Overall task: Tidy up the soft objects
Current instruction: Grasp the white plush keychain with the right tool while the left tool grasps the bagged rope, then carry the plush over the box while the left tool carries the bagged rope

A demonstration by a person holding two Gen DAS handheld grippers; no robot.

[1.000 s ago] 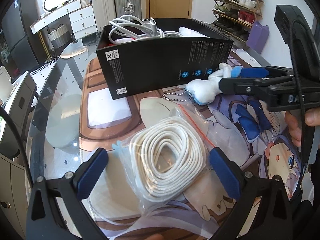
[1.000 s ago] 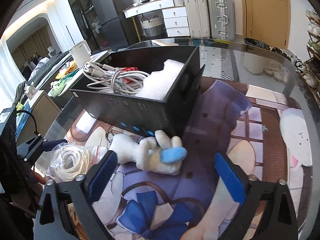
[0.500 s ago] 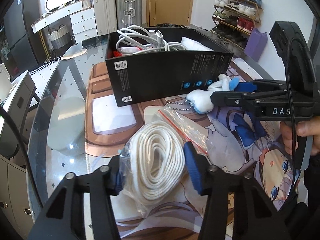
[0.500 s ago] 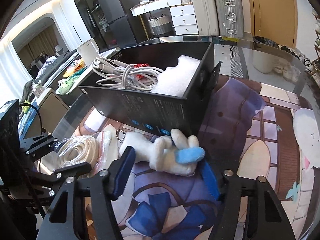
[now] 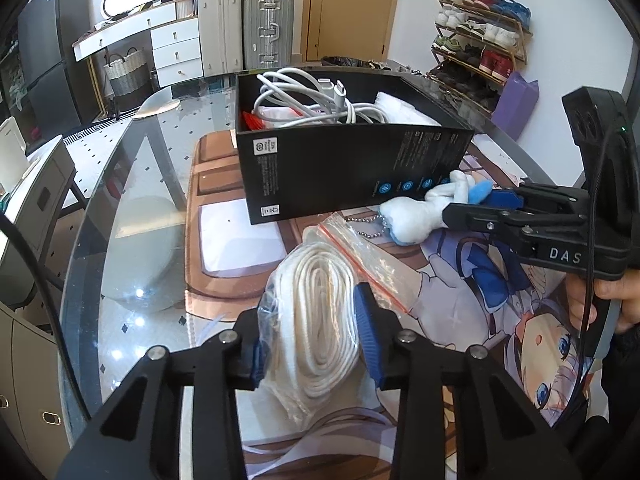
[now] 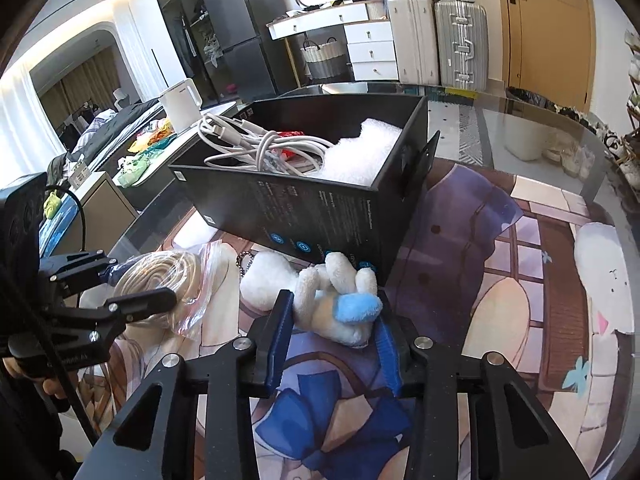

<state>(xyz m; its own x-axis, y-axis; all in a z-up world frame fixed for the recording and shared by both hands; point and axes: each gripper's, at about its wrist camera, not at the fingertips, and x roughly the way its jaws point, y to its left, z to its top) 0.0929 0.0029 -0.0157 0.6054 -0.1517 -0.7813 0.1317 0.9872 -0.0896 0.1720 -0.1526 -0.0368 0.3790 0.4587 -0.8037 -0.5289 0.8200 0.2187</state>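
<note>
Right gripper [image 6: 334,326] is clamped on the white plush toy [image 6: 320,300], blue pads pressing its flanks; the toy's blue tip faces the camera. Toy lies on the printed mat [image 6: 500,280], just beside the black box [image 6: 320,216], bead chain trailing left. Box holds white cables [image 6: 256,146] and white padding. At left, the left gripper [image 6: 132,288] closes around a bagged white rope coil [image 6: 164,280].
</note>
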